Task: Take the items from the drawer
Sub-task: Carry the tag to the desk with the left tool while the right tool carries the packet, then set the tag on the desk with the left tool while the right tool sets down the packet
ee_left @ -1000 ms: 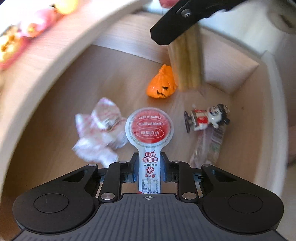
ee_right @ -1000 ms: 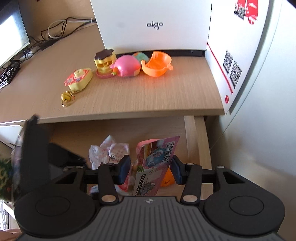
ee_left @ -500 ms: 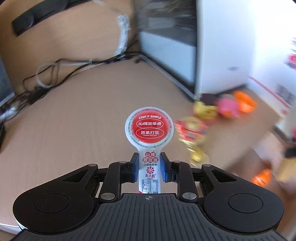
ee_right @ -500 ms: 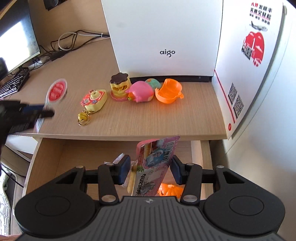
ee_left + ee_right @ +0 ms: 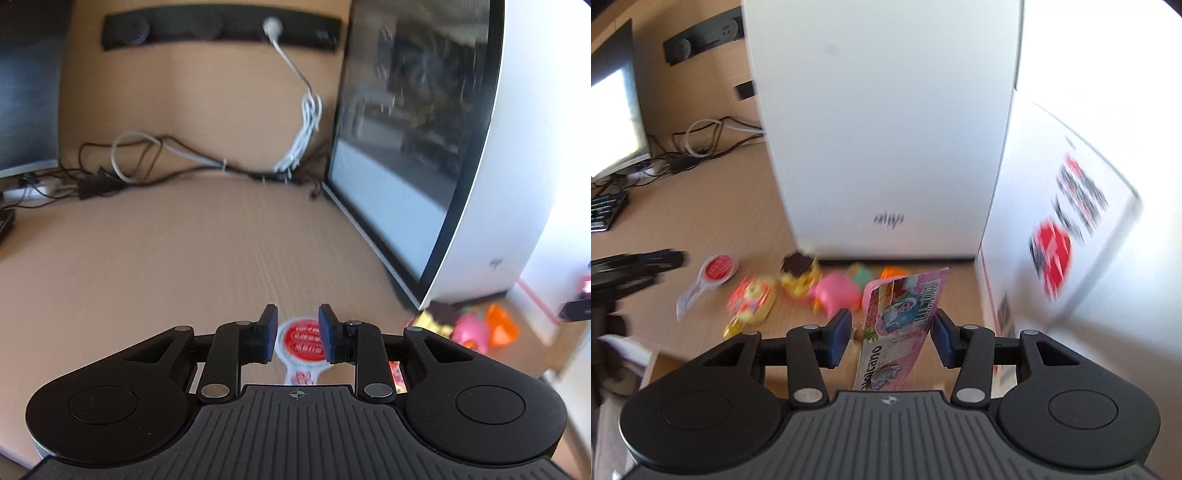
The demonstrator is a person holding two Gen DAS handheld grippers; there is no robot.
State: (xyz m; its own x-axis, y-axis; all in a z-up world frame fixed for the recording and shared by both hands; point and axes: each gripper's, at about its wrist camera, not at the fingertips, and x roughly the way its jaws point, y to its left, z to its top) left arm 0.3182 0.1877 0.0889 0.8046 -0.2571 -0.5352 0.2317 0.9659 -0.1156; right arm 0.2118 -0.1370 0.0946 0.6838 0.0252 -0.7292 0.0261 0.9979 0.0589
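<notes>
Left wrist view: the left gripper (image 5: 295, 321) hangs over a tan wood-grain desk (image 5: 184, 258) with its jaws a little apart and nothing pinched. Seen through the gap, a spoon-shaped snack pack (image 5: 302, 341) lies flat on the desk. It has a round red foil lid with white rings of print and a white tab with a red flower mark, but the lettering is too blurred to read. To the right stands a white computer case (image 5: 517, 184) with a dark glossy side panel, and its small grey logo is unreadable. Tangled black and grey cables (image 5: 147, 166) run along the back of the desk, under a black power strip (image 5: 221, 26) on the wall.

In the right wrist view the right gripper (image 5: 890, 325) has its blue-padded jaws pinching a flat, glossy pink packet (image 5: 905, 310), held upright above the front edge of the desk. The packet shows a barcode, a cartoon figure and a word ending in "olcano". Beyond it a row of small plastic toys lies in front of the case: a rounded pink toy (image 5: 834, 295), a yellow toy with a brown top (image 5: 799, 273) and a red-and-yellow toy (image 5: 753, 299). The snack pack sits left of them, clear of the left gripper's blurred tips. A white carton (image 5: 1052, 240) at the right carries a red emblem and smeared dark print.
</notes>
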